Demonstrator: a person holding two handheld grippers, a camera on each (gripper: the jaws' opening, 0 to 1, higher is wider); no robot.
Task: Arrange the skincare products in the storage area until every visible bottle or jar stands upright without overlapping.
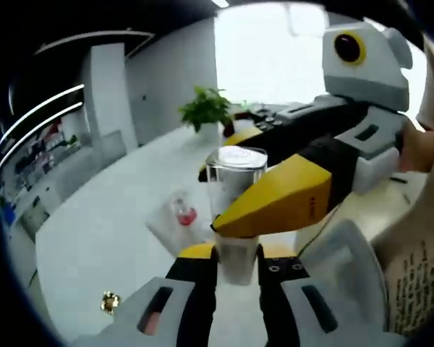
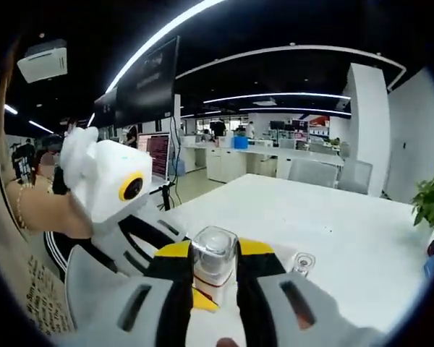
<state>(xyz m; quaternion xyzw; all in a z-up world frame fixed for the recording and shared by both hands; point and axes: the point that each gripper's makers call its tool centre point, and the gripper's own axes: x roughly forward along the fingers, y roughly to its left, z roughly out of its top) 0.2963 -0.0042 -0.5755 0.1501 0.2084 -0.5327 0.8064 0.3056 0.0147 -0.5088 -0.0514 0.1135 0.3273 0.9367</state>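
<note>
Claws, two: left claw (image 1: 237,262) and right claw (image 2: 214,278) both grip one clear bottle (image 1: 235,181).

Print on bag (image 1: 419,278), red mark on jaw: both unreadable.

My left gripper (image 1: 237,262) and right gripper (image 2: 214,278) both clamp the same clear bottle (image 1: 236,189). They come in from opposite sides.
</note>
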